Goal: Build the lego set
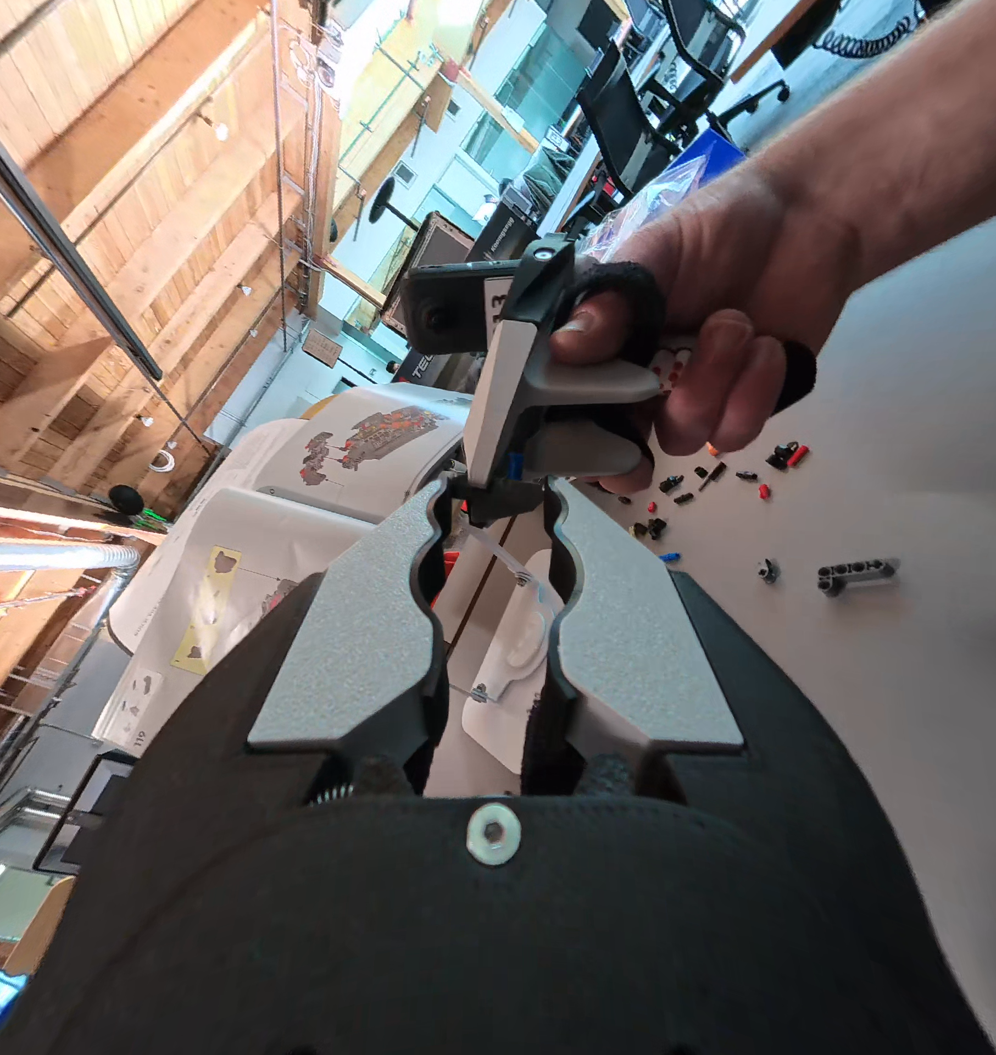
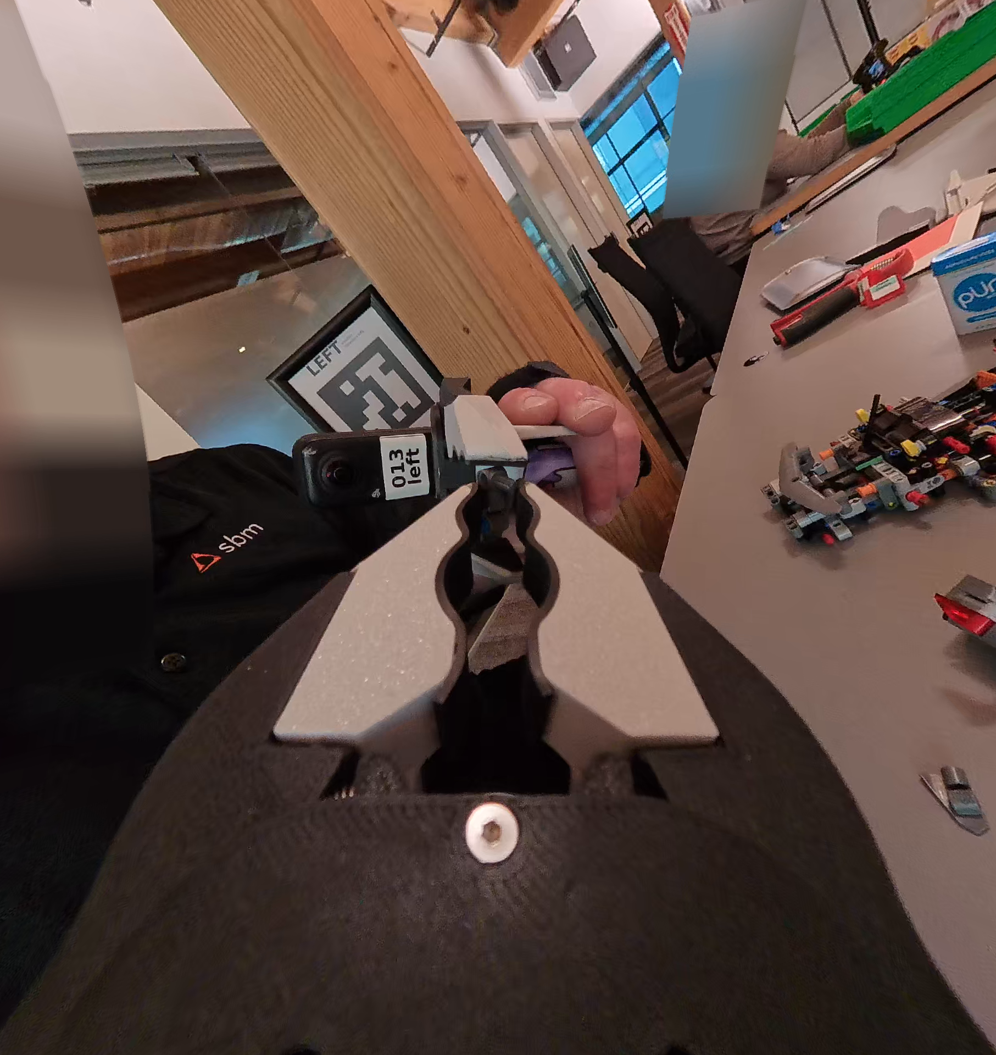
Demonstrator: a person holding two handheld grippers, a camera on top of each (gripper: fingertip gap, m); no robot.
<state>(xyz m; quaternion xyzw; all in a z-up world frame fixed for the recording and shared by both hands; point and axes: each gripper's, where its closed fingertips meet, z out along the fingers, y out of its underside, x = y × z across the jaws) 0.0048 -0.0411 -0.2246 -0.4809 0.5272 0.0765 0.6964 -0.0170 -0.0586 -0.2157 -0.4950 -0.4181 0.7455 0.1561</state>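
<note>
Both grippers meet tip to tip above the grey table (image 1: 883,713). In the left wrist view, my left gripper (image 1: 498,492) has its jaws closed on a small dark grey lego piece (image 1: 492,505) with a blue pin (image 1: 515,465). The right gripper (image 1: 481,479), held by a hand, comes in from above onto the same piece. In the right wrist view, my right gripper (image 2: 496,495) is nearly closed around the dark piece (image 2: 498,490). The left gripper (image 2: 484,471) meets it from the far side. The exact contact is partly hidden by the fingertips.
An open instruction booklet (image 1: 313,514) lies behind the left gripper. Loose small parts (image 1: 712,479) and a grey beam (image 1: 855,574) lie on the table. The part-built lego car chassis (image 2: 912,456), a red and grey sub-assembly (image 2: 986,619), a small grey piece (image 2: 958,799) and a blue-white box (image 2: 980,280) are at the right. My two grippers' fingertips are within a few centimetres of each other.
</note>
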